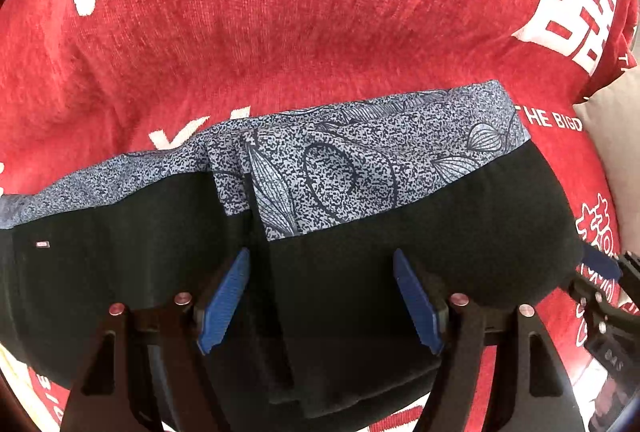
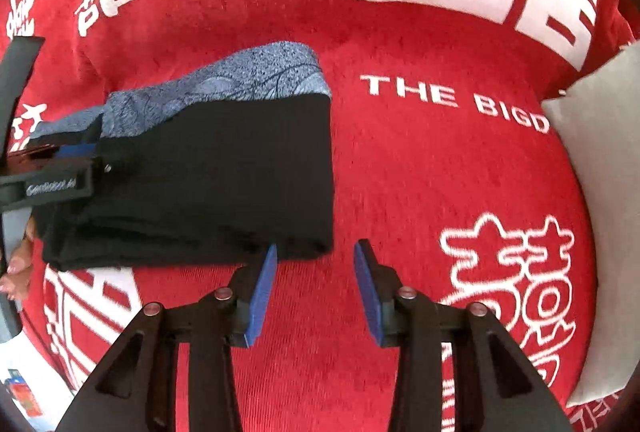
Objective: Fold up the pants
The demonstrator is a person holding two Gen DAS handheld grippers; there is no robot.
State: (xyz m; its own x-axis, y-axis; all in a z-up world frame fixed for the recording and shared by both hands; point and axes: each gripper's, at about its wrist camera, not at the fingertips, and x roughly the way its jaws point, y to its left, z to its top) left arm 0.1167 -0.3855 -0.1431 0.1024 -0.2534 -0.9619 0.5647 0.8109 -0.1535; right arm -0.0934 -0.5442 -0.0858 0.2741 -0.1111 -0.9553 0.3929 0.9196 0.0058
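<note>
The pants [image 1: 400,252] are black with a blue patterned band and lie folded into a compact stack on the red blanket [image 1: 280,31]. My left gripper [image 1: 320,260] is open and hovers over the black part of the stack, its blue fingers apart with nothing between them. In the right wrist view the folded pants [image 2: 220,171] lie left of centre. My right gripper [image 2: 316,252] is open and empty at the stack's near right corner, over the blanket [image 2: 400,171]. The left gripper's body [image 2: 56,183] shows at the left edge over the pants.
The red blanket carries white characters and the words "THE BIGD" [image 2: 452,99]. A pale grey pillow [image 2: 600,191] lies at the right edge. The right gripper [image 1: 600,304] shows at the right edge of the left wrist view. A hand [image 2: 20,264] shows at the far left.
</note>
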